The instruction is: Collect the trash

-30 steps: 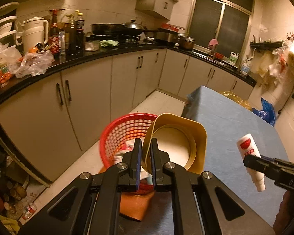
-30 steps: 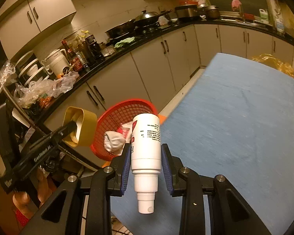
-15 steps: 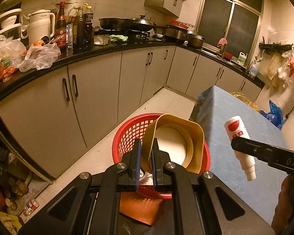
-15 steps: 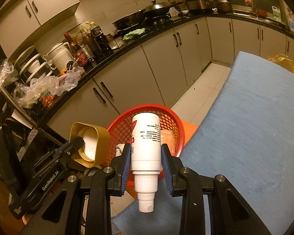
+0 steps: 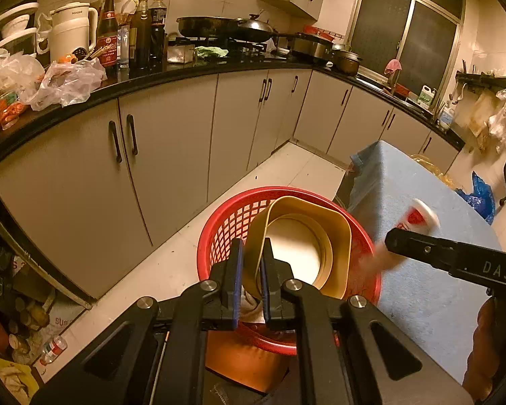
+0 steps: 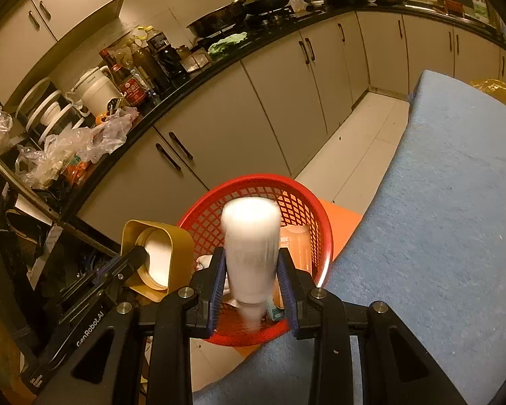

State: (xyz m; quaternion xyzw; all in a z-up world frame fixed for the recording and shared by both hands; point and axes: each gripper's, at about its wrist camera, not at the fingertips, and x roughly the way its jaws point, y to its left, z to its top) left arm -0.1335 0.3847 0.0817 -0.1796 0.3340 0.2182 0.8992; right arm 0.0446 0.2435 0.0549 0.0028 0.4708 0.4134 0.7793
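A red mesh basket (image 5: 226, 222) (image 6: 297, 199) stands on the floor beside the blue-covered table (image 5: 431, 290) (image 6: 455, 202), with crumpled paper and a packet inside. My left gripper (image 5: 251, 270) is shut on the wall of a yellow square cup (image 5: 307, 236) (image 6: 162, 253), held over the basket's near rim. My right gripper (image 6: 251, 270) has its fingers spread wider than the white bottle (image 6: 249, 253) between them. The bottle is motion-blurred, cap down, above the basket. It also shows blurred in the left wrist view (image 5: 411, 222).
Grey cabinets under a black counter (image 5: 185, 67) curve behind the basket, holding bottles, a white kettle (image 5: 71, 30), plastic bags and pans. An orange stool or box (image 5: 239, 364) sits under the basket. Clutter lies on the floor at the left (image 5: 23, 337).
Both grippers moved over the red basket. The right fingers have spread apart and the white bottle now blurs between them, slipping downward. The left gripper still holds the yellow cup.
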